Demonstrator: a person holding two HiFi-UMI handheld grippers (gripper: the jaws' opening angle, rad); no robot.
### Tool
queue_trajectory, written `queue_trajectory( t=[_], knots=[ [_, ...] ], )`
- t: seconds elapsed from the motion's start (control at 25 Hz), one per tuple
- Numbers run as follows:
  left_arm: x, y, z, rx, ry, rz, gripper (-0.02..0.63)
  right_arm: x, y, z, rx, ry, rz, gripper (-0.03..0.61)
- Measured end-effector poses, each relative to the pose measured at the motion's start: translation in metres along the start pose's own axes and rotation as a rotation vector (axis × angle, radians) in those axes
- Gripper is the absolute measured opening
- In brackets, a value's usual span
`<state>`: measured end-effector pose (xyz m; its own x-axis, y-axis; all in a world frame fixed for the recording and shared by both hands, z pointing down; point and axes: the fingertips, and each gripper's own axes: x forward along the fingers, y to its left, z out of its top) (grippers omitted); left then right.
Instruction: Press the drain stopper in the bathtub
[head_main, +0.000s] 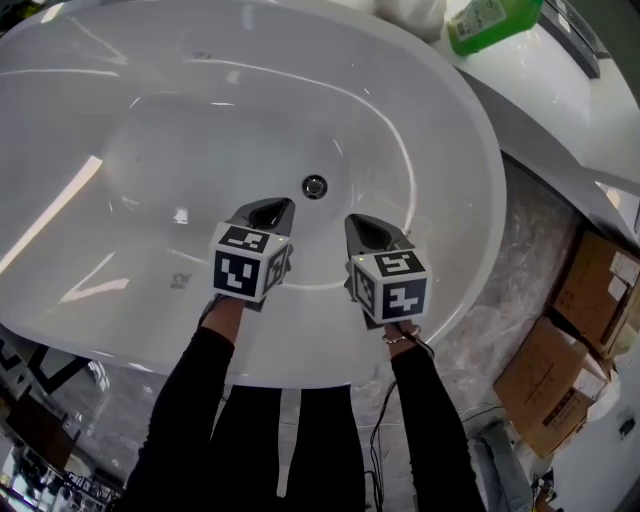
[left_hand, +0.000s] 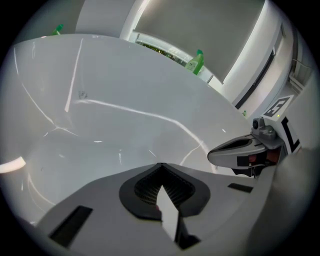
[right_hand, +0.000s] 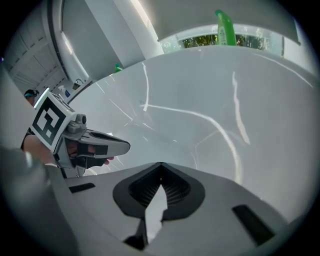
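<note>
White bathtub, green bottle

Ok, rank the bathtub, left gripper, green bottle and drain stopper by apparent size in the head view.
1. bathtub
2-3. left gripper and green bottle: about alike; the gripper is nearer, the bottle cropped by the frame.
4. drain stopper

We list: cardboard boxes, stacked; grey marbled floor under them; white counter beyond the boxes, bearing a green bottle.
</note>
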<state>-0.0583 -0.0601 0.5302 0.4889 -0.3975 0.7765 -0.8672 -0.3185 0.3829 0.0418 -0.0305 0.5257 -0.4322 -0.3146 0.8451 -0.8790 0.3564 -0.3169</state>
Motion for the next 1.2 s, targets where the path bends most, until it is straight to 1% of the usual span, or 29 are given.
queue_trajectory(
  t=[0.24, 0.36, 0.56, 0.8, 0.92, 1.2],
  knots=[
    [0.035, 0.010, -0.011, -0.074, 0.017, 0.007, 0.008, 0.031, -0.018, -0.006, 0.005, 0.039, 0.009, 0.002],
    [0.049, 0.013, -0.016, -0.093, 0.025, 0.013, 0.008, 0.043, -0.023, -0.009, 0.010, 0.054, 0.020, 0.002],
    [0.076, 0.016, -0.023, -0.095, 0.050, 0.027, 0.008, 0.061, -0.035, -0.013, 0.006, 0.078, 0.030, 0.002],
    [0.103, 0.027, -0.037, -0.102, 0.085, 0.055, 0.008, 0.080, -0.039, -0.018, 0.019, 0.100, 0.040, 0.002],
    [0.116, 0.033, -0.046, -0.090, 0.106, 0.069, 0.008, 0.088, -0.040, -0.019, 0.022, 0.096, 0.045, 0.002],
    [0.146, 0.040, -0.063, -0.084, 0.146, 0.072, 0.008, 0.103, -0.046, -0.026, 0.002, 0.128, 0.056, 0.002]
  ],
)
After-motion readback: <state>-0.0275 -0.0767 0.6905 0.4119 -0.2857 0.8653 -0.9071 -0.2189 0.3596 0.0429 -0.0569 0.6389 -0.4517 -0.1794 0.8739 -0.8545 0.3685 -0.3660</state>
